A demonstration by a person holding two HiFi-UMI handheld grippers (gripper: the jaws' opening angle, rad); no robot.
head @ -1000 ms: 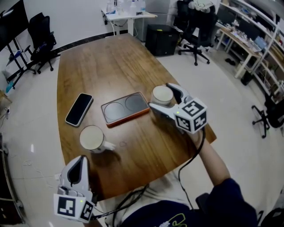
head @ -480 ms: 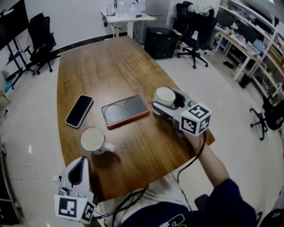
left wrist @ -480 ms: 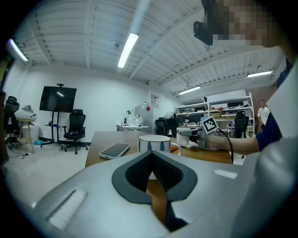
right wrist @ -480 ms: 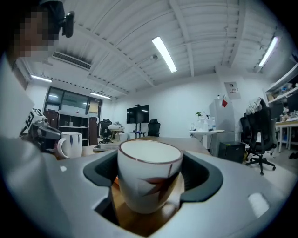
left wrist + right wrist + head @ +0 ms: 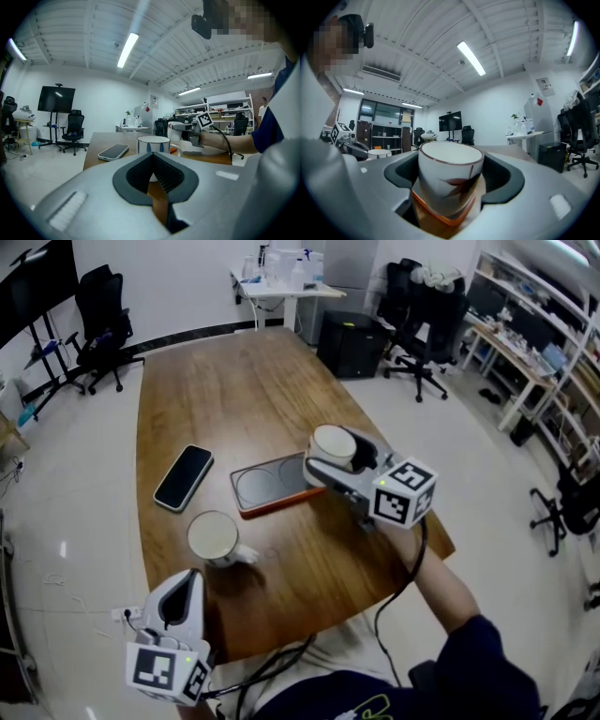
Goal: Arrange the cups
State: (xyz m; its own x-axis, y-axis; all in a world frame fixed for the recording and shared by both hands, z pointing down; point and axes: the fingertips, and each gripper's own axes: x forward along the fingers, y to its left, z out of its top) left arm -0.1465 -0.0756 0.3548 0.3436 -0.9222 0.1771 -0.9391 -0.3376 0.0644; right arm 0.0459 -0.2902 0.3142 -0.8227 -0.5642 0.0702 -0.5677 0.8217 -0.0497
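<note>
white ceramic cup (image 5: 449, 183) with a brown leaf print was clamped in the right tool (image 5: 335, 454). its jaws had just been closing, and both pads pressed the cup's sides. cup sat slightly tilted, over the right end of the dark, orange-rimmed tray (image 5: 267, 486). couldn't tell whether its base touched the tray. left tool (image 5: 190, 576) was closed with nothing in it, jaws together, held just off the near left edge of the wooden tabletop (image 5: 225, 399). it pointed at a white mug (image 5: 214, 537) with blue marks and a handle, which stood on the tabletop near the tray's left end. black phone (image 5: 184, 477) lay flat left of the tray.
</note>
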